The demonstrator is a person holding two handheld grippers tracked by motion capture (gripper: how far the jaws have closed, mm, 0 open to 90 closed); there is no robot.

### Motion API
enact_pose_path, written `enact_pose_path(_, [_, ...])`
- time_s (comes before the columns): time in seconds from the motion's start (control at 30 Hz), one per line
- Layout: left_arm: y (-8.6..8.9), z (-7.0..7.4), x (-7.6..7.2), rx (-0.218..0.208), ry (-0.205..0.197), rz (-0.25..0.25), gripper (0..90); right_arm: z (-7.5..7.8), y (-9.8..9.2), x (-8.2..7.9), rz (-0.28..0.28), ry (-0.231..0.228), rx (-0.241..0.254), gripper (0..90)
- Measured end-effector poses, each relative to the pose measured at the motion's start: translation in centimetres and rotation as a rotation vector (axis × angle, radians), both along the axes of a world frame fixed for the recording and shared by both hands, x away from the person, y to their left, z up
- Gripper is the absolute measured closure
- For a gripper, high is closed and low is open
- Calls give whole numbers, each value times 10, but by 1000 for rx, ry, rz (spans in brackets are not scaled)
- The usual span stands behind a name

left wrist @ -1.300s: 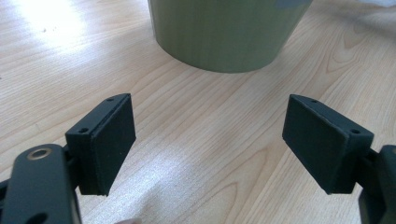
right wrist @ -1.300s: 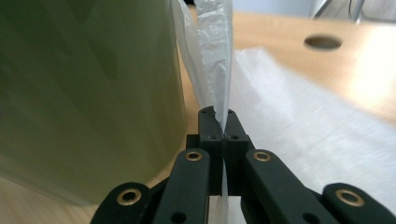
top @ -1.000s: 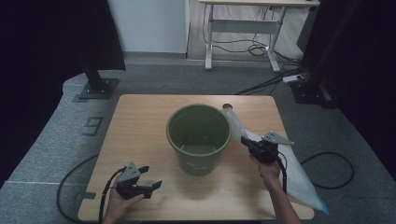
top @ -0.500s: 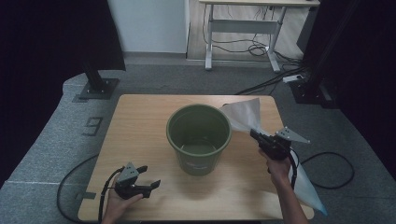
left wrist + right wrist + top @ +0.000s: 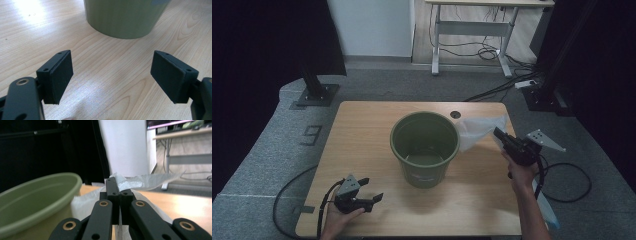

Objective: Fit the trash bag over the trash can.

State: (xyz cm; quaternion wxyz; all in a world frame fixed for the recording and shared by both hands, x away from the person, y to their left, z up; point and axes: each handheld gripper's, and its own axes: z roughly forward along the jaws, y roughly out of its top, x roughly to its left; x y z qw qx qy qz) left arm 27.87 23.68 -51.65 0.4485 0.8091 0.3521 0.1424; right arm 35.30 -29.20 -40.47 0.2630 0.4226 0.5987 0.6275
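Note:
A green bucket [image 5: 424,145] stands upright in the middle of the wooden table [image 5: 362,130], with nothing visible inside it. My right gripper [image 5: 498,134] is held in the air to the right of the rim, shut on a translucent plastic bag [image 5: 477,131]. The bag's free end spreads toward the rim, and its tail [image 5: 549,215] hangs past the table's front right edge. In the right gripper view the jaws [image 5: 115,187] pinch the bag [image 5: 150,181] beside the bucket [image 5: 37,195]. My left gripper [image 5: 371,189] rests open at the front left, facing the bucket [image 5: 125,17] with nothing between its jaws [image 5: 112,75].
A small round hole [image 5: 455,114] lies in the table behind the bucket. A black stand base [image 5: 314,95] sits on the floor at the far left. Cables [image 5: 562,180] loop on the floor at the right, and a desk frame [image 5: 472,45] stands at the back.
My right gripper has risen and shifted right with the bag in it, lifting the bag off the table. The left gripper has stayed where it was.

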Motion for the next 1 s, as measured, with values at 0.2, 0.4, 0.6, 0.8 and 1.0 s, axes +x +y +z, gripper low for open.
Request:
enact_pose_path(0.2, [0,-1,0,4,1,-2,178,23,-6,-5,-16,-57,16,889])
enact_pose_path(0.4, [0,-1,0,4,3,-2,179,39,-15,-9,-37,-92,41,889])
enact_pose_path(0.6, [-1,-2,0,18,5,-4,178,48,-21,-15,-46,-120,66,889])
enact_pose_path(0.8, [-1,-2,0,24,8,-3,177,50,-18,-18,-63,-145,84,889])
enact_pose_path(1.0, [-2,-4,0,42,12,-4,177,65,-13,-23,-79,-195,96,889])
